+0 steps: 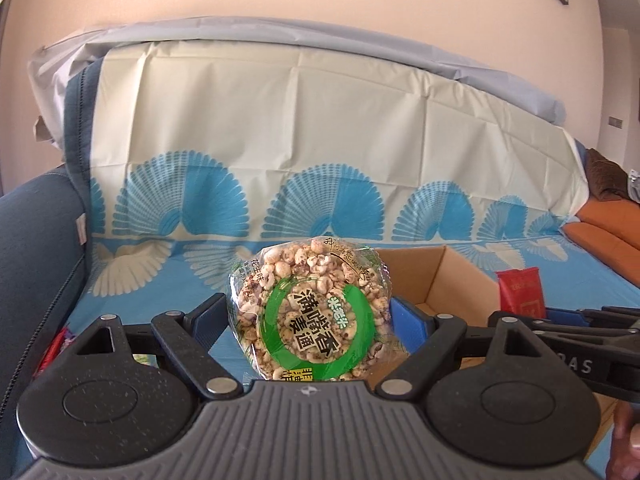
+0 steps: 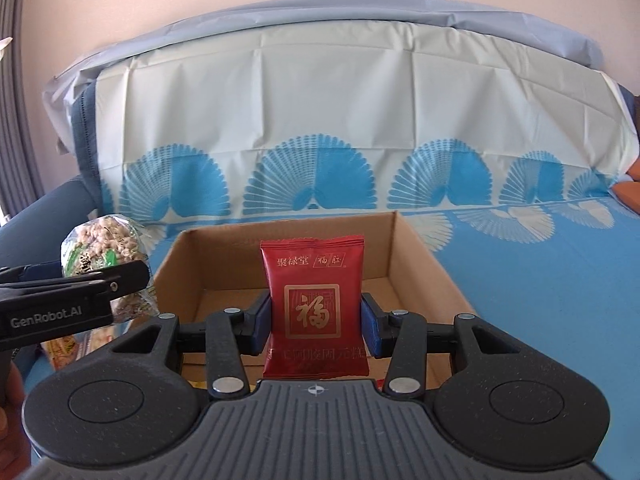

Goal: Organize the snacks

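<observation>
My left gripper (image 1: 310,316) is shut on a clear bag of puffed grain snack with a green ring label (image 1: 308,312), held upright above the sofa seat, left of an open cardboard box (image 1: 448,280). My right gripper (image 2: 316,320) is shut on a red foil snack packet (image 2: 314,308), held upright over the near edge of the same box (image 2: 420,264). The puffed snack bag (image 2: 104,248) and left gripper also show at the left of the right wrist view. The red packet (image 1: 520,292) shows at the right of the left wrist view.
The box sits on a blue and white fan-patterned cover (image 2: 520,272) spread over a sofa. More snack packets (image 2: 64,348) lie on the seat at the left. A dark blue armrest (image 1: 36,248) is at the left, orange cushions (image 1: 612,236) at the right.
</observation>
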